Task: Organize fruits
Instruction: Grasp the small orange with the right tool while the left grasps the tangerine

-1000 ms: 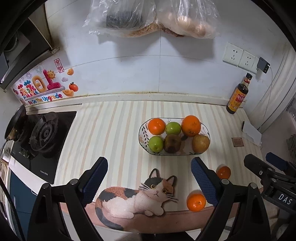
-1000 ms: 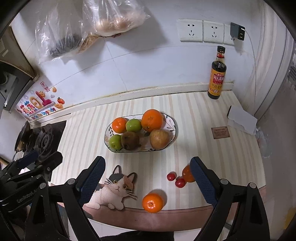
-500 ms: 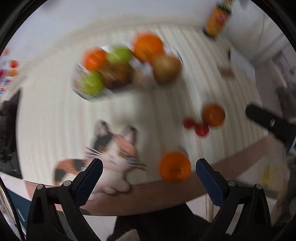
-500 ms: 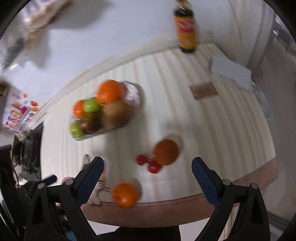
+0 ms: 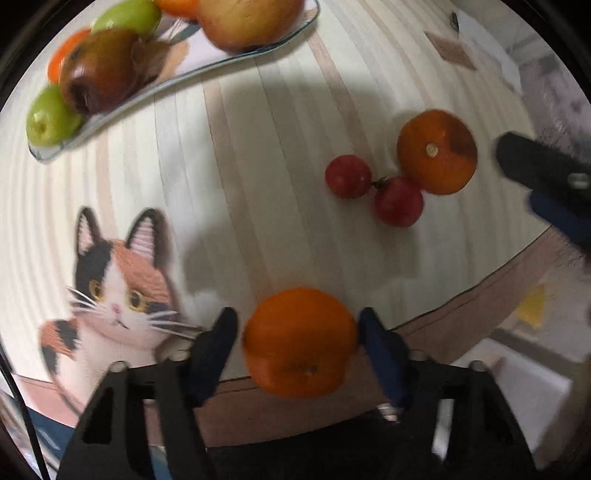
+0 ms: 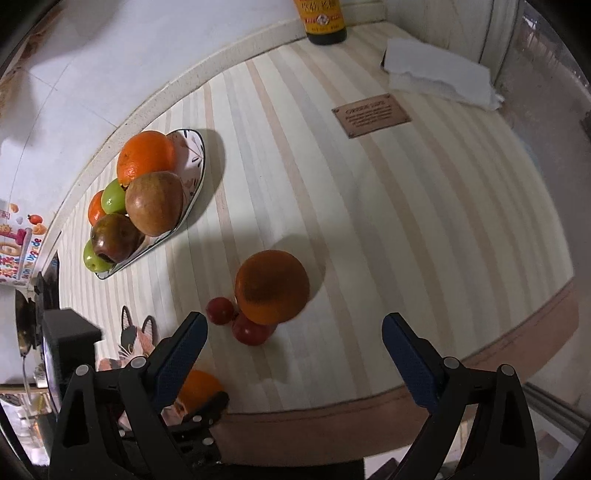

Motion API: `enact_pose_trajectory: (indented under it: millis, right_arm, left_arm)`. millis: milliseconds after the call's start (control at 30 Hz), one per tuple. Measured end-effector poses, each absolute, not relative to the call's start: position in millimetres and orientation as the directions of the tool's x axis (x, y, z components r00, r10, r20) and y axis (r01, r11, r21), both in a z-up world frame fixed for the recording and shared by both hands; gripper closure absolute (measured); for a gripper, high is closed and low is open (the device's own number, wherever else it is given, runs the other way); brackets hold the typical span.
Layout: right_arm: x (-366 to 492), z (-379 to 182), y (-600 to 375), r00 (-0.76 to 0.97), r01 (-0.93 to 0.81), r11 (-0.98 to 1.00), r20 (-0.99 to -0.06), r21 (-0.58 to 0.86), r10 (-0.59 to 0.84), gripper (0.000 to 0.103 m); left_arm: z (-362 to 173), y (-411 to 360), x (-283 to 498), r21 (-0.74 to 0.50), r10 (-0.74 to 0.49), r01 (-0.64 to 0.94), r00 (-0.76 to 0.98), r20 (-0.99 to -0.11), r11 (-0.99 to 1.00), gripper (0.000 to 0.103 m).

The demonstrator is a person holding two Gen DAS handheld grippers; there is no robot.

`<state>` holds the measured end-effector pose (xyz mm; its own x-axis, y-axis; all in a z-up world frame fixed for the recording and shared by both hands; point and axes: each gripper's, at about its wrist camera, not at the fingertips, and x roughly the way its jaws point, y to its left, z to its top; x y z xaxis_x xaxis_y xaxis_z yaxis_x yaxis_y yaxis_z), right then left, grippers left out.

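Though firm and light, rolls easily: orange [image 5: 299,341] near the 6 o'clock table [image 5: 258,155] edge, bracketed by the left gripper [image 5: 295,332], jaws close around its widest girth, not clearly clamped. Right gripper [image 6: 291,332] spread wide, empty, above second orange [image 6: 272,286].

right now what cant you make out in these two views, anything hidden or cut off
- Left claw grip on the near orange: left wrist view is motion-blurred, so contact of both fingers is unclear.
- Same orange in the right wrist view: mostly hidden behind the right claw's left finger.
- Bottle: cut off by the top edge; label unreadable.
- Fruit plate: top fruits cut off in the left wrist view.
- Brown tag: print too small.
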<state>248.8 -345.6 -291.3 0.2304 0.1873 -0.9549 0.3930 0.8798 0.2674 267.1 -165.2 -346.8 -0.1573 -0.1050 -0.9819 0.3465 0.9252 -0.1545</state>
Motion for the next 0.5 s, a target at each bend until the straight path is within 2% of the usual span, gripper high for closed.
enact_pose_trajectory:
  millis: [133, 200, 333, 367, 500]
  right_arm:
    - [265.8, -310.8, -342.1, 0.213, 0.394, 0.87, -0.95, 0.295, 0.226, 0.008]
    - [272.0, -319.9, -339.0, 0.198, 0.394, 0.868, -0.95, 0.302, 0.241, 0.013]
    - [283.5, -342.8, -332.4, 0.149, 0.385, 0.863, -0.945, 0.328, 0.292, 0.041]
    - [285.4, -348.4, -329.5, 0.135, 0.379, 0.866, -0.945, 0.327, 0.298, 0.044]
    - [287.4, -347.4, -316.4, 0.135, 0.315, 0.893, -0.947, 0.32, 0.292, 0.044]
  left_arm:
    - [-341.3, -158.3, 269.4, -0.073, -0.051, 0.363, -0.071, -0.996, 0.929, 0.043]
    - [-340.4, -143.8, 275.9, -0.057, -0.04, 0.326, -0.057, -0.998, 0.944, 0.043]
    - [-340.0, -105.8, 290.0, -0.016, -0.009, 0.236, -0.032, -0.999, 0.972, 0.043]
    - [-340.9, -99.7, 292.4, -0.016, -0.009, 0.216, -0.033, -0.999, 0.976, 0.043]
    - [-342.8, -76.4, 300.6, -0.025, -0.02, 0.136, -0.035, -0.999, 0.99, 0.043]
